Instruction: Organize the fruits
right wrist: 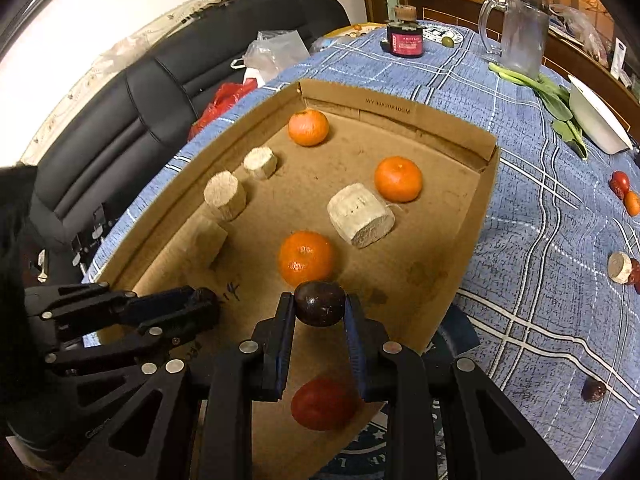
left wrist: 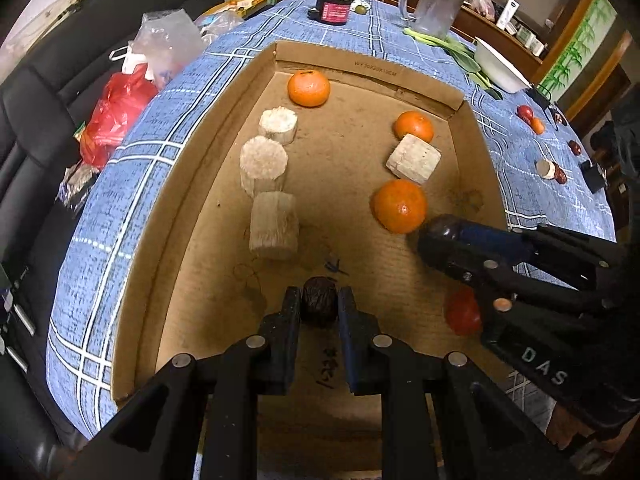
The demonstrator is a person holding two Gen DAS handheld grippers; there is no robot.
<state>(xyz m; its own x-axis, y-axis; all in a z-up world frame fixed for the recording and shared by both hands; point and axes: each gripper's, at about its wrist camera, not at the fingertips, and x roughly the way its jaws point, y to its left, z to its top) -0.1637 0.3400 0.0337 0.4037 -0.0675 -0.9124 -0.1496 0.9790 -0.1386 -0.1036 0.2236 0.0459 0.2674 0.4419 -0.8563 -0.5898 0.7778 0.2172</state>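
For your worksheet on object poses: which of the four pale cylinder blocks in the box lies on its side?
The block between the two right-hand oranges lies on its side, round end facing sideways; the three along the left wall stand upright.

A blue plaid cloth (left wrist: 280,28) covers the surface; at twelve o'clock a dark jar (left wrist: 334,8), at one a glass mug (left wrist: 434,4), a white bowl (left wrist: 500,66), black sofa (right wrist: 160,92) at ten

My left gripper (left wrist: 319,304) and right gripper (right wrist: 320,308) are matte black linkages with silver round rivets and blue-lined fingers (left wrist: 347,340); white lettering, apparently "DAS", marks the right gripper's body.
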